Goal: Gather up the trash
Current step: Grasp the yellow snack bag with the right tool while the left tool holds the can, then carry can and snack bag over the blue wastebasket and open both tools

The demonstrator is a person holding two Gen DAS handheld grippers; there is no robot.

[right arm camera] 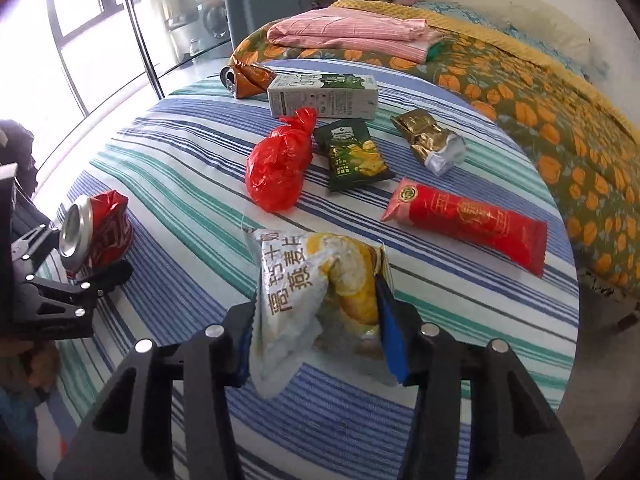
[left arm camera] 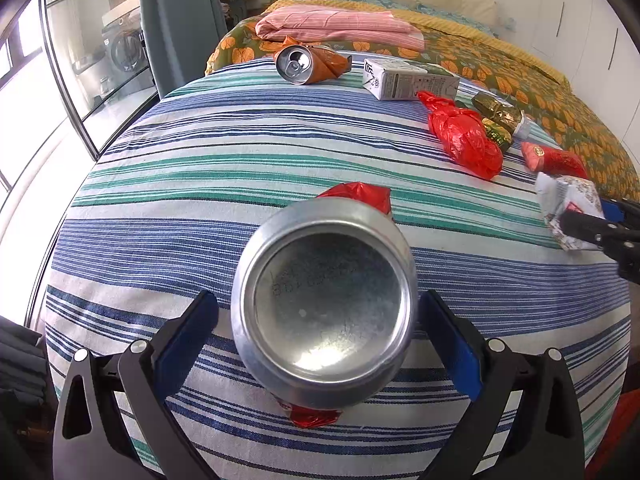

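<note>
2 grippers: both busy
Left gripper (left arm camera: 318, 328): fingers spread wide around crushed red can (left arm camera: 324, 312), pads apart from it
Right gripper (right arm camera: 316, 336): fingers pinching white snack bag (right arm camera: 312, 292)

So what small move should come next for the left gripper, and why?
Probably close the left gripper on the crushed red can: the can sits between its blue pads, which seem not to press it yet. The right gripper already pinches the white snack bag.

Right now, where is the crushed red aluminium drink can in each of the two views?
Left wrist view: the crushed red aluminium drink can fills the lower centre, bottom end towards the camera, between the left tongs.
Right wrist view: it lies at the left edge, beside those tongs.
Shared landmark: the knotted red plastic bag.
</note>
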